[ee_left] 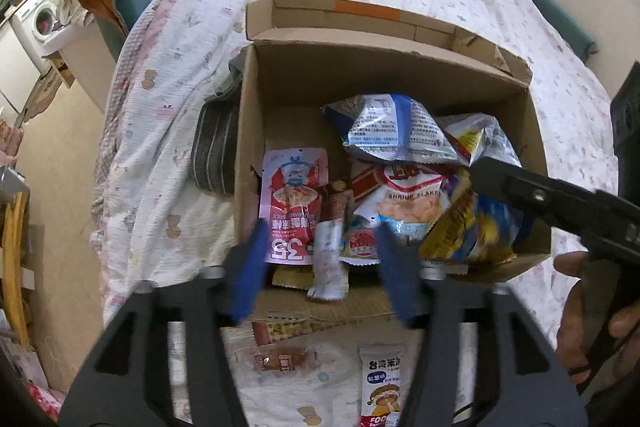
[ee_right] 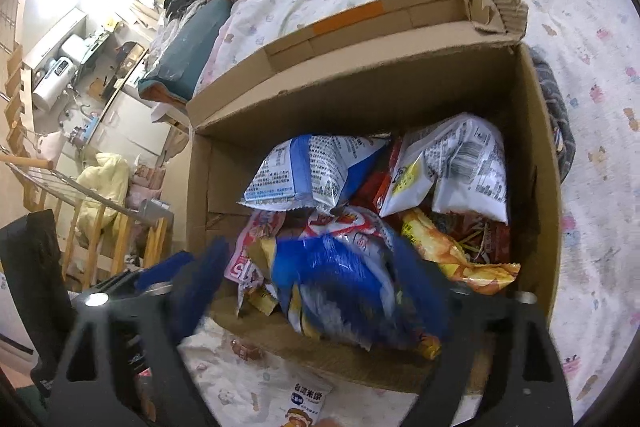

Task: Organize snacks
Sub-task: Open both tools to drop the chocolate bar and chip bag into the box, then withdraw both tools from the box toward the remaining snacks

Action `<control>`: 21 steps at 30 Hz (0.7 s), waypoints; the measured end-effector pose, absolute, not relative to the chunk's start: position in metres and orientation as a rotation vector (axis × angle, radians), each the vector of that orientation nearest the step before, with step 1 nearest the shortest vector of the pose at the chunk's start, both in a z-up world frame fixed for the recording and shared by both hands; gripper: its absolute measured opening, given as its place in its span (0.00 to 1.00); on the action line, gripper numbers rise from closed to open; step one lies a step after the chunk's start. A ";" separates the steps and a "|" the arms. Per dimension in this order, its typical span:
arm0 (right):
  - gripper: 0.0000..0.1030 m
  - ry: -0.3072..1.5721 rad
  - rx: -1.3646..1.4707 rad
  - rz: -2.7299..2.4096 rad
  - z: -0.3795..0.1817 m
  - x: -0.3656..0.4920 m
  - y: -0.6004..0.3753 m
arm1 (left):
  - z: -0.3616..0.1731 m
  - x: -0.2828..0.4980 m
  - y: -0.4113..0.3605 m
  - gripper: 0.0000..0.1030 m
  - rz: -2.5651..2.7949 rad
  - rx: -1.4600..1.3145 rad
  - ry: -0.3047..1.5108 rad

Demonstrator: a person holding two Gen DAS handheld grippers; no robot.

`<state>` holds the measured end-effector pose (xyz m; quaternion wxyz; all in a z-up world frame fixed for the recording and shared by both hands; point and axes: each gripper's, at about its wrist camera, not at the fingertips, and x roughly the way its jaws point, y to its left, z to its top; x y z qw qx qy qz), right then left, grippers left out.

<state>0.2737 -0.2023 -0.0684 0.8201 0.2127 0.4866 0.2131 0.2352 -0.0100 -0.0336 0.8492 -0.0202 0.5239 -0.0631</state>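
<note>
The cardboard box (ee_left: 400, 67) stood on the bed (ee_left: 168, 131), already filled with snack bags, among them a shrimp flakes bag (ee_left: 412, 203) and a pink pouch (ee_left: 292, 203). The left gripper (ee_left: 320, 267) hung spread above the box's near edge, pinching nothing. The right gripper (ee_right: 316, 287) stood spread around a blue and yellow bag (ee_right: 332, 279), pads apparently clear. 2 packets, a rice-cracker packet (ee_left: 380, 387) and a brown snack (ee_left: 286, 361), lay outside, unpacked.

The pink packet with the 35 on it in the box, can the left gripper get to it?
Probably yes. The pink packet lies uncovered at the left side of the cardboard box, just ahead of the left gripper, whose jaws are open and empty. A silver stick pack lies close beside it.
</note>
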 end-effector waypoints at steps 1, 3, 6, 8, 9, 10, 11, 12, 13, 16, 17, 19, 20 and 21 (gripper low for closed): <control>0.96 1.036 0.453 0.454 -0.068 0.274 -0.202 | -0.033 0.235 -0.009 0.75 -0.130 -0.052 1.101; 0.96 1.014 0.446 0.439 -0.064 0.274 -0.206 | -0.031 0.235 -0.005 0.81 -0.130 -0.081 1.088; 0.96 1.013 0.447 0.433 -0.064 0.276 -0.207 | -0.031 0.236 -0.002 0.82 -0.128 -0.102 1.095; 0.96 1.017 0.451 0.429 -0.065 0.276 -0.209 | -0.032 0.237 -0.002 0.82 -0.127 -0.111 1.107; 0.96 1.017 0.451 0.429 -0.065 0.276 -0.209 | -0.032 0.238 -0.001 0.82 -0.127 -0.112 1.109; 0.96 1.019 0.451 0.432 -0.066 0.276 -0.209 | -0.032 0.238 -0.001 0.82 -0.123 -0.111 1.106; 0.96 1.018 0.449 0.434 -0.065 0.276 -0.209 | -0.031 0.238 -0.001 0.82 -0.119 -0.111 1.101; 0.96 1.018 0.447 0.436 -0.065 0.276 -0.209 | -0.030 0.237 -0.001 0.82 -0.120 -0.112 1.096; 0.96 1.017 0.446 0.439 -0.065 0.275 -0.208 | -0.029 0.236 -0.001 0.82 -0.123 -0.114 1.090; 0.97 0.991 0.440 0.442 -0.060 0.275 -0.208 | -0.022 0.234 0.004 0.86 -0.102 -0.139 1.052; 0.98 0.977 0.438 0.443 -0.059 0.274 -0.208 | -0.017 0.233 0.007 0.90 -0.085 -0.150 1.029; 1.00 0.946 0.436 0.442 -0.054 0.271 -0.209 | -0.012 0.232 0.010 1.00 -0.066 -0.159 0.999; 1.00 0.934 0.435 0.441 -0.052 0.271 -0.210 | -0.010 0.232 0.011 1.00 -0.064 -0.158 0.992; 1.00 0.925 0.435 0.442 -0.050 0.270 -0.210 | -0.009 0.233 0.011 1.00 -0.062 -0.156 0.991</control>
